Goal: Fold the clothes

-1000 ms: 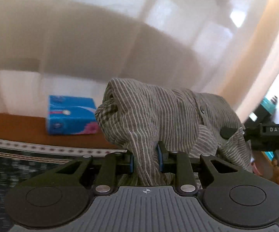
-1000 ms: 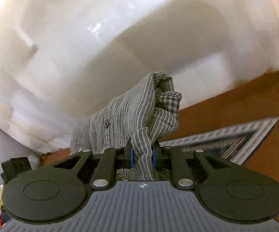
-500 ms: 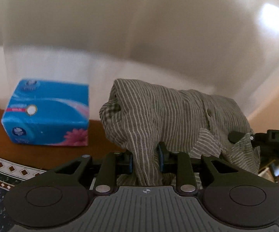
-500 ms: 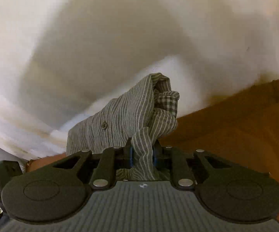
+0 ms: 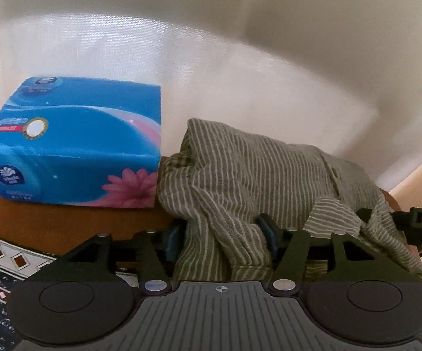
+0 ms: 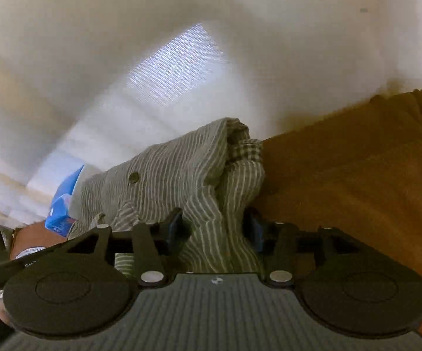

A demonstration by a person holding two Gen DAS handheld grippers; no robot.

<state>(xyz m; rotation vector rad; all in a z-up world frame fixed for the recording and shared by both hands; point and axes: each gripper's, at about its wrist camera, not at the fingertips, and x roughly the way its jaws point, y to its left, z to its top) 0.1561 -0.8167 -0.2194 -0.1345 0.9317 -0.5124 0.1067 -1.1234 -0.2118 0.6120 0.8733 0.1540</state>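
Note:
A grey-green striped shirt [image 5: 255,169] lies bunched on the brown tabletop [image 5: 64,222], close to the white wall. My left gripper [image 5: 219,234] has a fold of the shirt between its blue pads; the jaws are opening and the cloth sits loose, with a gap at the left pad. In the right wrist view the same shirt [image 6: 176,175] shows a button and a checked inner collar. My right gripper [image 6: 215,225] is also opening, with a hanging fold between its pads but not pinched.
A blue tissue pack [image 5: 73,146] with a pink flower stands left of the shirt, almost touching it, and peeks out behind it [image 6: 64,204]. A patterned mat [image 5: 3,257] covers the near left. Brown tabletop [image 6: 357,175] stretches to the right.
Both grippers came down toward the table with the shirt. Their jaws, shut on the cloth before, now stand apart. The tissue pack looks much nearer.

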